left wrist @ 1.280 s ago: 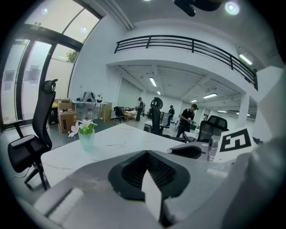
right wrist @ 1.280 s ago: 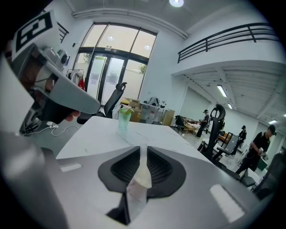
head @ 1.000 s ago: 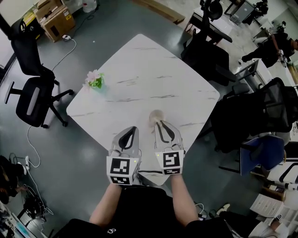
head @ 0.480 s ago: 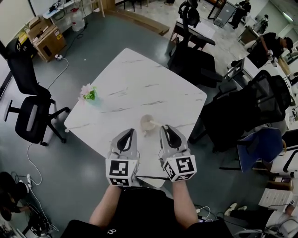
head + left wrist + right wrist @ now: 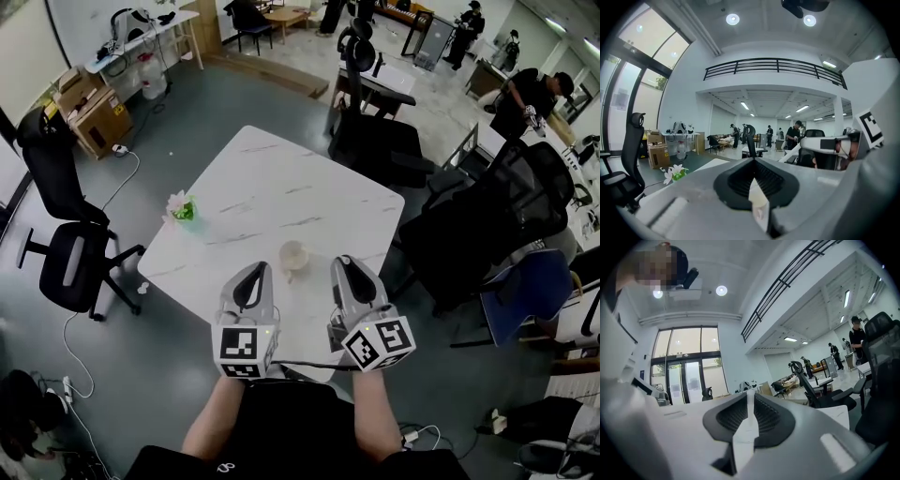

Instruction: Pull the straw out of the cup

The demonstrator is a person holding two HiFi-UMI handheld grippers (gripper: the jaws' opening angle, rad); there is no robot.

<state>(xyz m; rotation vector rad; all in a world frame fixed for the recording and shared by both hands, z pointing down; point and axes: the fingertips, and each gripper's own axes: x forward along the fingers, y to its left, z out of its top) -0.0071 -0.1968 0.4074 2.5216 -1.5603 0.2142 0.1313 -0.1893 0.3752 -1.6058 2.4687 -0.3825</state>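
A small beige cup (image 5: 293, 254) stands on the white marble table (image 5: 272, 187), near its front edge. Any straw in it is too small to make out. Both grippers are held up in front of me, level, short of the cup. My left gripper (image 5: 257, 267) is to the cup's lower left, my right gripper (image 5: 340, 262) to its lower right. Neither touches it. In the left gripper view the left gripper (image 5: 753, 160) is shut with nothing in it. The right gripper view shows my right gripper (image 5: 750, 393) shut the same way. The cup is hidden from both gripper views.
A small pot of pink flowers (image 5: 180, 207) sits at the table's left corner, the same flowers (image 5: 672, 173) showing in the left gripper view. Black office chairs stand to the left (image 5: 64, 258), behind (image 5: 375, 145) and right (image 5: 487, 220) of the table. People work at desks in the background.
Both grippers have drawn back and up from the cup; the right one, which was beside the cup, now sits farther right. The head view has tilted up, showing more of the room.
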